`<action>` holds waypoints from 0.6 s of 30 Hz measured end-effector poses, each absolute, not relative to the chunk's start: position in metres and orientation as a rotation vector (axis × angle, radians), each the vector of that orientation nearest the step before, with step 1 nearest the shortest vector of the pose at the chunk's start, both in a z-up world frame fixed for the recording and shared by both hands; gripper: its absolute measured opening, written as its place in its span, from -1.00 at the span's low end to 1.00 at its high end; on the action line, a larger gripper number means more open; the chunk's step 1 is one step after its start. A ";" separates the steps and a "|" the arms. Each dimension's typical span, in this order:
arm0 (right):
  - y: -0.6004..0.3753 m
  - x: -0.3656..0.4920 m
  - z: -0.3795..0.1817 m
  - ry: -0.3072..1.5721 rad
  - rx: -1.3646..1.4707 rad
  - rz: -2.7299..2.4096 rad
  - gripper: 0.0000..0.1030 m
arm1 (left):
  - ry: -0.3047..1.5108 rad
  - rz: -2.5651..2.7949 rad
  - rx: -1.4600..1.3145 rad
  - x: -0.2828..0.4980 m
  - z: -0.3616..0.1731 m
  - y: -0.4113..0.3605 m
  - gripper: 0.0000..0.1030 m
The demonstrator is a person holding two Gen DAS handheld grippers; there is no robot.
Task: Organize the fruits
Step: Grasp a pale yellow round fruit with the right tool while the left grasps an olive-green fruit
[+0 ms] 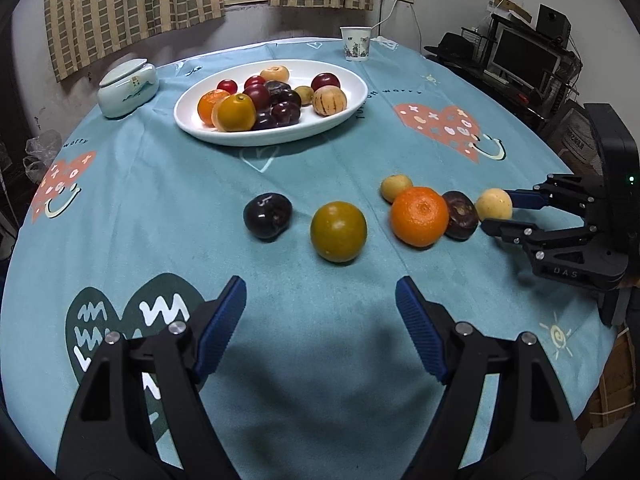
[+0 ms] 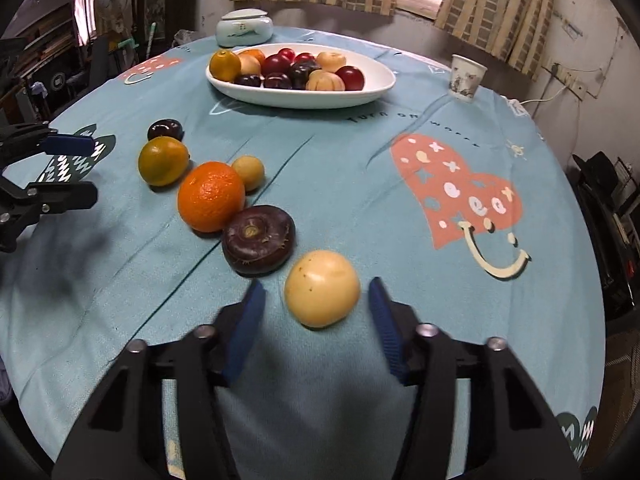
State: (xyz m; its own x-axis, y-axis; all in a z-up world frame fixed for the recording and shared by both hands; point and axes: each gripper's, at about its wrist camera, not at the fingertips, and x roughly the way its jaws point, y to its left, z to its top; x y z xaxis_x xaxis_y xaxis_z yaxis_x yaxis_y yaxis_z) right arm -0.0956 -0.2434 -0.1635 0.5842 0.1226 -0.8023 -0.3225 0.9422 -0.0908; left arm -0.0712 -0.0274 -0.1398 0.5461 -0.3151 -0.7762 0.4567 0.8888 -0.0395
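A white oval plate (image 1: pixel 352 84) piled with several fruits stands at the back of the blue tablecloth. Loose fruits lie in a row nearer me: a dark plum (image 1: pixel 267 216), a green-orange citrus (image 1: pixel 338 232), a small yellow fruit (image 1: pixel 395 187), an orange mandarin (image 1: pixel 419 216), a dark purple fruit (image 2: pixel 258 240) and a pale yellow fruit (image 2: pixel 322 288). My right gripper (image 2: pixel 316 300) stands around the pale yellow fruit, with slim gaps between it and both pads. My left gripper (image 1: pixel 320 284) is open and empty, just short of the green-orange citrus.
A lidded ceramic jar (image 1: pixel 128 88) sits left of the plate and a paper cup (image 1: pixel 356 44) behind it. The round table's edge curves close on the right, with a shelf and monitor (image 1: pixel 524 56) beyond. Curtains hang at the back wall.
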 end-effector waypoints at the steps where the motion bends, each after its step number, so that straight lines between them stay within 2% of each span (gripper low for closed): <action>1: -0.246 -0.096 -0.163 0.910 -0.228 0.263 -0.27 | 0.884 -0.459 0.174 -0.069 -0.140 -0.028 0.53; 7: -0.262 -0.104 -0.154 0.868 -0.134 0.288 -0.27 | 0.887 -0.454 0.165 -0.052 -0.139 -0.043 0.47; 10: -0.270 -0.105 -0.150 0.855 -0.087 0.278 -0.27 | 0.908 -0.460 0.169 -0.042 -0.144 -0.053 0.10; 12: -0.271 -0.104 -0.150 0.853 -0.079 0.275 -0.27 | 0.942 -0.451 0.161 -0.033 -0.150 -0.056 -0.24; 18: -0.270 -0.104 -0.151 0.862 -0.070 0.300 -0.27 | 0.961 -0.458 0.133 -0.023 -0.158 -0.059 -0.23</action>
